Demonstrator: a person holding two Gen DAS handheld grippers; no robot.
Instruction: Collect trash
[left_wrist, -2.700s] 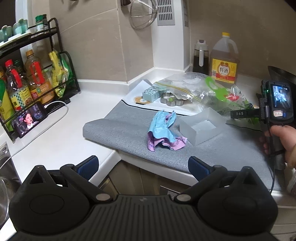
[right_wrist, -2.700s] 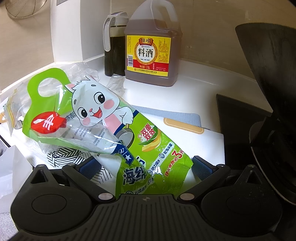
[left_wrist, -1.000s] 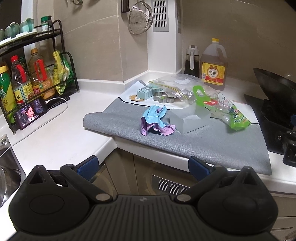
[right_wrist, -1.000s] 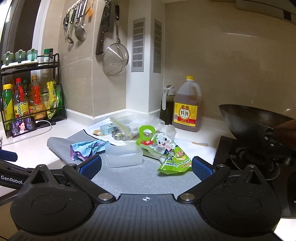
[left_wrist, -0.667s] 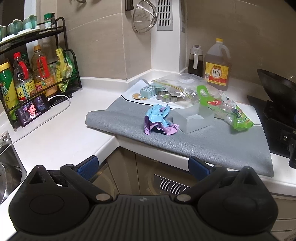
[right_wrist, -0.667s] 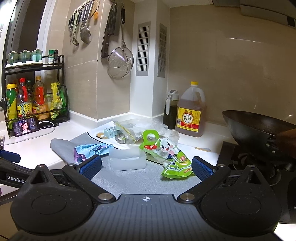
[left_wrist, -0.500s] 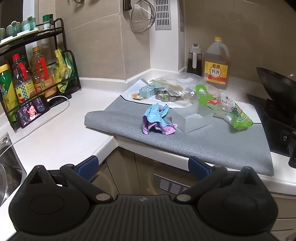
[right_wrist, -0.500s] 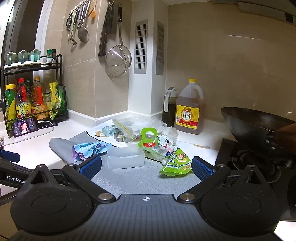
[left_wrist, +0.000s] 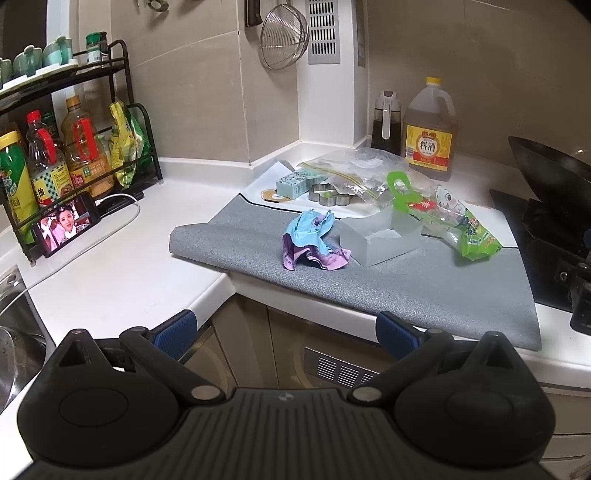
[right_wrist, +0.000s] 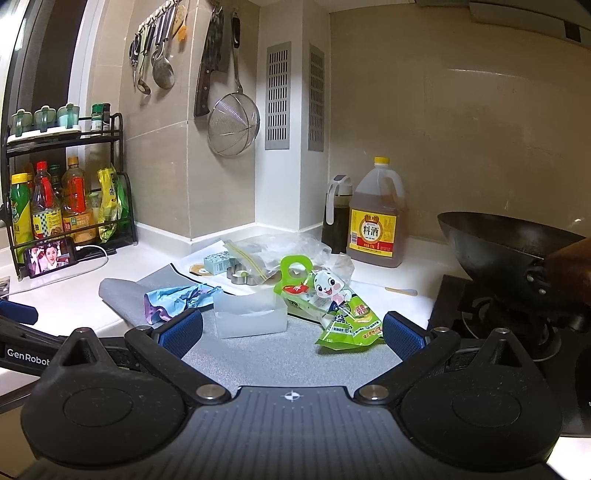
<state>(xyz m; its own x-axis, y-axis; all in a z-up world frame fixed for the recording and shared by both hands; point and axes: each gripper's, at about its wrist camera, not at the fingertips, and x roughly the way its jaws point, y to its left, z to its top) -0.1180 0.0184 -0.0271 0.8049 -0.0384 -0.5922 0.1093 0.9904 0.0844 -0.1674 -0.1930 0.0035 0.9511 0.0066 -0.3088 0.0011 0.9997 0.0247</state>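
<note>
Trash lies on a grey mat on the counter. A crumpled blue and purple wrapper sits left of a small white open box. A green rabbit-print bag lies to the right. A clear zip bag lies behind. My left gripper is open and empty, held back off the counter's front edge. My right gripper is open and empty, low over the mat's near part.
A black wok sits on the stove at the right. A cooking wine jug and a dark oil bottle stand at the back. A bottle rack and a lit phone stand at the left. A sink edge shows far left.
Both grippers have pulled back from the counter since the earliest frames, and the right one left the green bag. Over the last second the views shift only slightly.
</note>
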